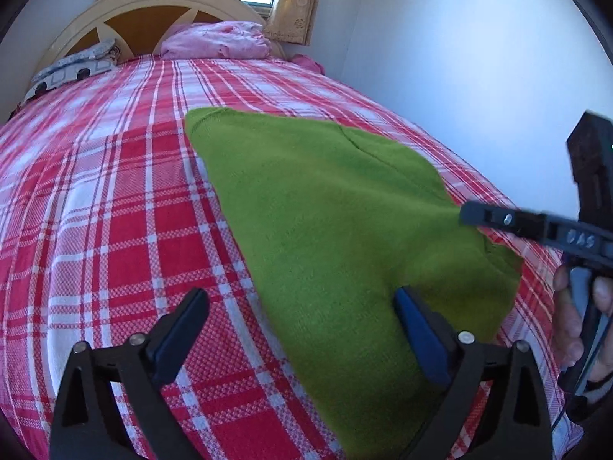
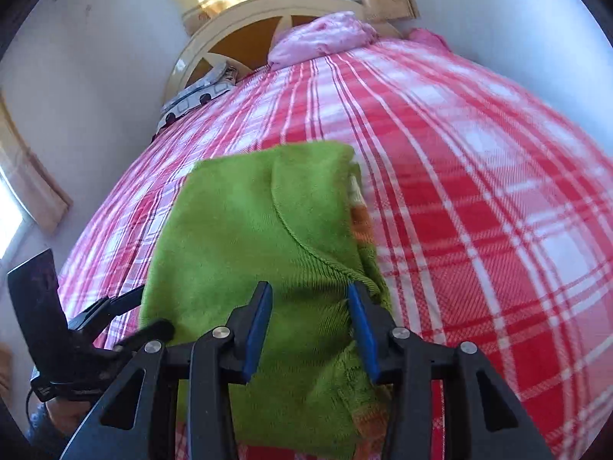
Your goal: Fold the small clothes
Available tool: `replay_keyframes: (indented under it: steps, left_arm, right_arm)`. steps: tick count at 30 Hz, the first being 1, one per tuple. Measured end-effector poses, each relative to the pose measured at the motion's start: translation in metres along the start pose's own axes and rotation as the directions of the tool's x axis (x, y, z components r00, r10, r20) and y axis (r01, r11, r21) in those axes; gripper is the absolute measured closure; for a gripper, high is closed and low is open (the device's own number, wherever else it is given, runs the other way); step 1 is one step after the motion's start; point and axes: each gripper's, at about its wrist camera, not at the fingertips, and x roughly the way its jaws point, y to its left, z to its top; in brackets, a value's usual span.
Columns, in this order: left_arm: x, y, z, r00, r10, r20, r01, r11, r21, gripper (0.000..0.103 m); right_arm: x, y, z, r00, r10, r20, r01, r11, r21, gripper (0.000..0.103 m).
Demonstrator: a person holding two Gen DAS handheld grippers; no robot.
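Your left gripper fingers: spread wide, empty | right gripper fingers: parted, over green garment | lower centre of plaid bed

Both the left gripper and right gripper are black, with blue-padded jaws and silver screws.

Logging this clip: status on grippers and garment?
Left gripper wide open, right gripper part open, neither gripping. Green sweater folded on bed. Nothing in the way.
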Motion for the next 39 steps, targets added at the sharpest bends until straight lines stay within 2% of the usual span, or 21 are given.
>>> replay_keyframes:
  steps: [2,5,7,10,13,16,19,22,25,27,28,29,32,36,39]
  left_arm:
    - [0.002,0.004,0.000,1.000,-0.008,-0.009,0.007,1.000,-0.020,0.001]
    - [0.000,0.003,-0.001,1.000,-0.003,-0.009,0.003,1.000,-0.021,0.000]
    - [-0.001,0.003,-0.002,1.000,-0.001,-0.006,0.000,1.000,-0.020,0.000]
    - [-0.001,0.002,-0.003,1.000,-0.004,-0.010,0.003,1.000,-0.020,0.000]
    - [0.001,0.003,-0.002,1.000,-0.005,-0.015,0.005,1.000,-0.018,0.000]
    - [0.002,0.003,-0.002,1.000,-0.010,-0.019,0.009,1.000,-0.022,0.000]
    - [0.001,0.005,-0.002,1.000,-0.011,-0.016,0.010,0.999,-0.032,0.000]
    - [0.002,0.006,-0.002,1.000,-0.014,-0.017,0.013,0.999,-0.036,0.000]
    - [0.002,0.007,-0.001,1.000,-0.015,-0.019,0.015,0.999,-0.039,0.000]
    - [0.004,0.006,-0.002,1.000,-0.011,-0.025,0.010,0.999,-0.039,0.000]
    - [0.004,0.006,-0.002,1.000,-0.004,-0.029,0.003,0.999,-0.037,0.000]
    - [0.004,0.006,-0.002,1.000,-0.004,-0.028,0.003,0.999,-0.035,0.000]
    - [0.005,0.005,-0.002,0.999,-0.011,-0.032,0.010,0.999,-0.034,0.000]
    - [0.005,0.006,-0.001,0.999,-0.016,-0.033,0.014,0.999,-0.036,0.000]
    - [0.001,0.007,-0.002,0.999,-0.026,-0.018,0.025,0.999,-0.046,0.000]
  right_arm:
    - [-0.003,0.012,0.008,1.000,0.003,0.023,-0.002,0.999,-0.038,0.058]
    - [0.010,0.027,0.019,1.000,0.027,-0.007,-0.028,0.997,-0.068,0.057]
    - [0.030,0.032,0.021,0.998,-0.031,-0.057,0.025,0.994,-0.107,0.057]
    - [0.053,0.022,0.015,0.991,-0.047,-0.123,0.035,0.995,-0.098,0.056]
    - [0.050,0.019,0.006,0.995,-0.044,-0.086,0.033,0.990,-0.136,0.056]
    - [0.050,0.031,0.003,0.991,-0.099,-0.087,0.075,0.968,-0.240,0.056]
    - [0.046,0.043,0.016,0.985,-0.149,-0.090,0.121,0.957,-0.264,0.057]
    - [0.033,0.064,0.029,0.997,-0.077,-0.031,0.065,0.955,-0.290,0.057]
    - [0.048,0.085,0.025,0.993,-0.045,-0.105,0.007,0.941,-0.338,0.055]
    - [0.070,0.091,0.012,0.979,-0.111,-0.169,0.038,0.922,-0.385,0.055]
    - [0.076,0.090,0.009,0.977,-0.127,-0.169,0.053,0.921,-0.387,0.053]
    - [0.076,0.085,0.009,0.981,-0.122,-0.153,0.059,0.930,-0.362,0.047]
    - [0.081,0.061,0.020,0.982,-0.073,-0.176,0.029,0.970,-0.243,0.042]
    - [0.080,0.064,0.021,0.978,-0.080,-0.193,0.025,0.962,-0.273,0.042]
    - [0.063,0.059,0.023,0.989,-0.038,-0.141,-0.002,0.962,-0.274,0.042]
